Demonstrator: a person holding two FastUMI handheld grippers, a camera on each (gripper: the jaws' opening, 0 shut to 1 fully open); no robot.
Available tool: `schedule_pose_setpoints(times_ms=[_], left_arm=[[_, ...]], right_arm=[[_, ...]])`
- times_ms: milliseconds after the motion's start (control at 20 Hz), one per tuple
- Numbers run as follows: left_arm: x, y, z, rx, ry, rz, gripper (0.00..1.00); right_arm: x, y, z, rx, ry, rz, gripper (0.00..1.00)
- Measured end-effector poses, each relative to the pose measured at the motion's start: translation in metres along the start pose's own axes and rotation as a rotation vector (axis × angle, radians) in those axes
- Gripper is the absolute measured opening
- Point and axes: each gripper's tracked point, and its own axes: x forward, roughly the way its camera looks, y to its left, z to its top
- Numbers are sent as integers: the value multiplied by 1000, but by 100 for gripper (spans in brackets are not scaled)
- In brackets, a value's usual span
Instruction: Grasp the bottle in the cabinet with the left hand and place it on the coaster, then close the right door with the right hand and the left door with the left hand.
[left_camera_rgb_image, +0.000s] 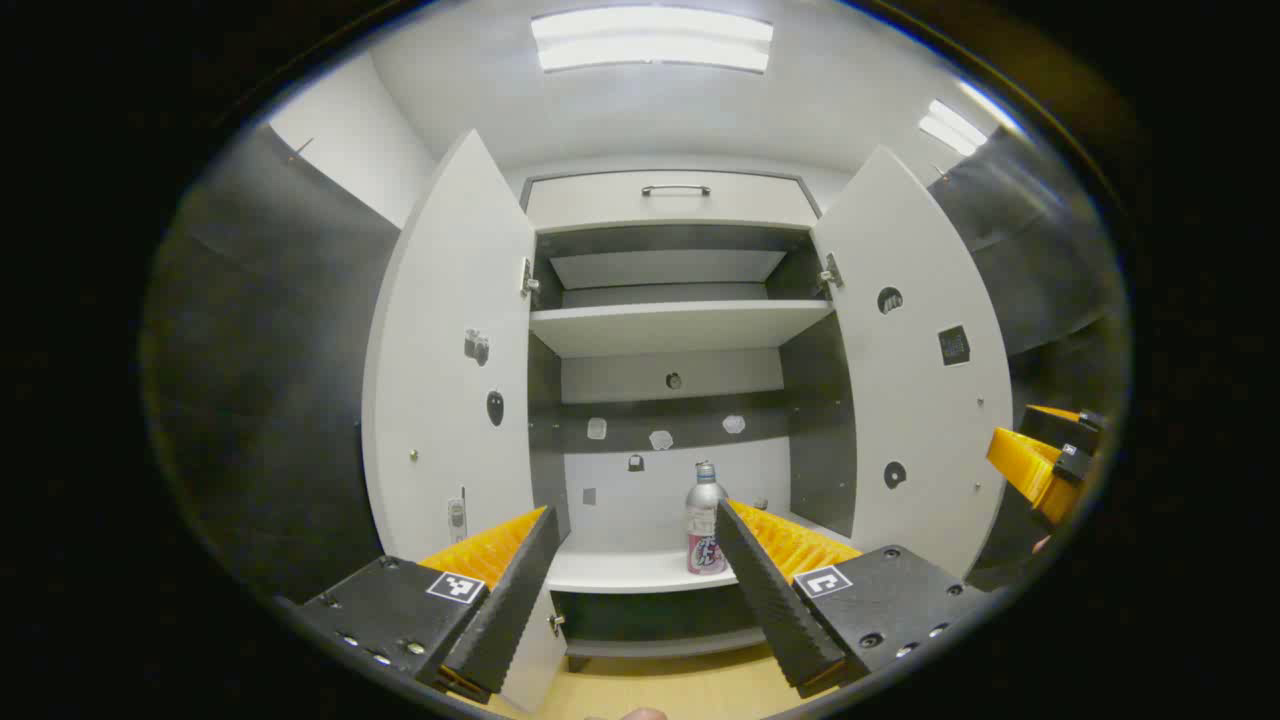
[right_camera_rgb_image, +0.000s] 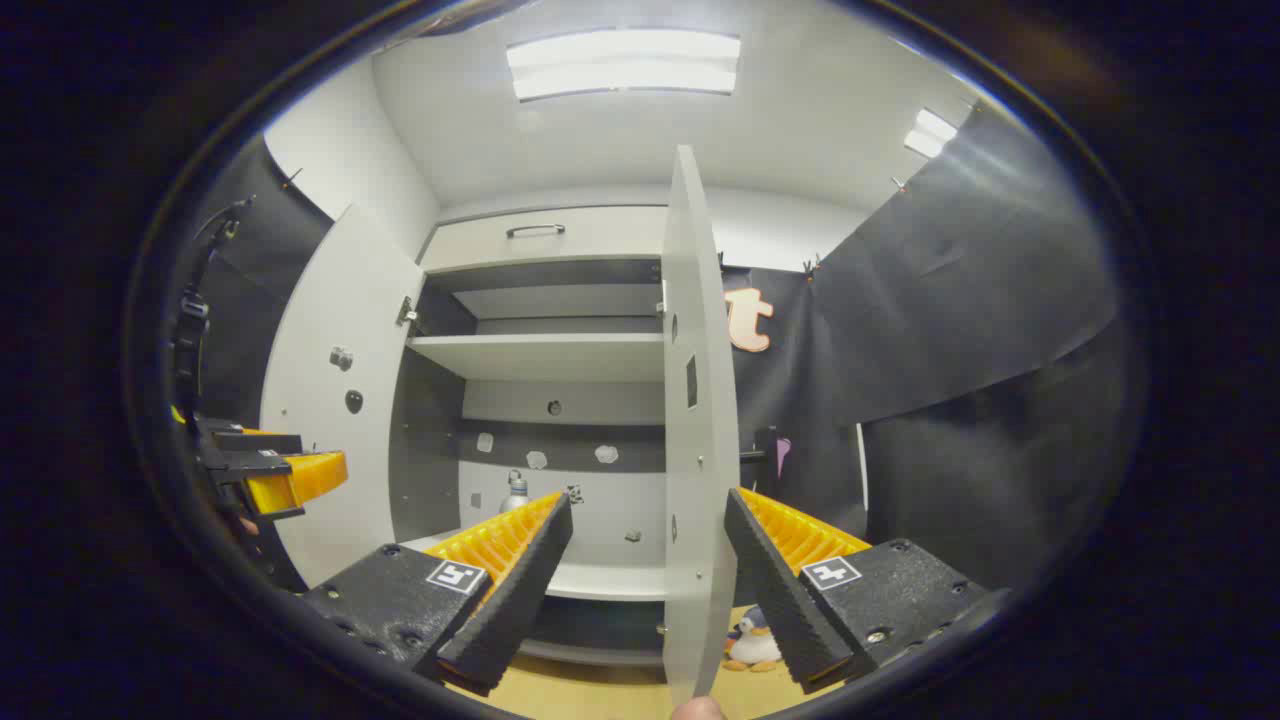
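Silver bottle stands near cabinet shelf front edge, ungrasped; both doors open; left gripper wide, right gripper wide; nothing done yet.

The cabinet had 2 shelves inside. The top shelf was white and flat. The bottom shelf was white too, and a bottle stood straight up on it, toward the right side. The bottle was silver with a pink and white label. In the right gripper view, the same bottle stood near the back of the bottom shelf. Under the cabinet was a wooden floor. A small toy penguin sat on the floor, just beside the right door's bottom edge.
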Motion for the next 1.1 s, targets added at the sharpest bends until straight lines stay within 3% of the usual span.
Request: schedule_pose_setpoints(times_ms=[500,1100], left_arm=[[20,-9,-6,3,12,10,96],[58,-30,-19,10,28,-32,96]], right_arm=[[1,-16,-5,2,15,-18,98],[-7,-49,-10,-13,39,-105,100]])
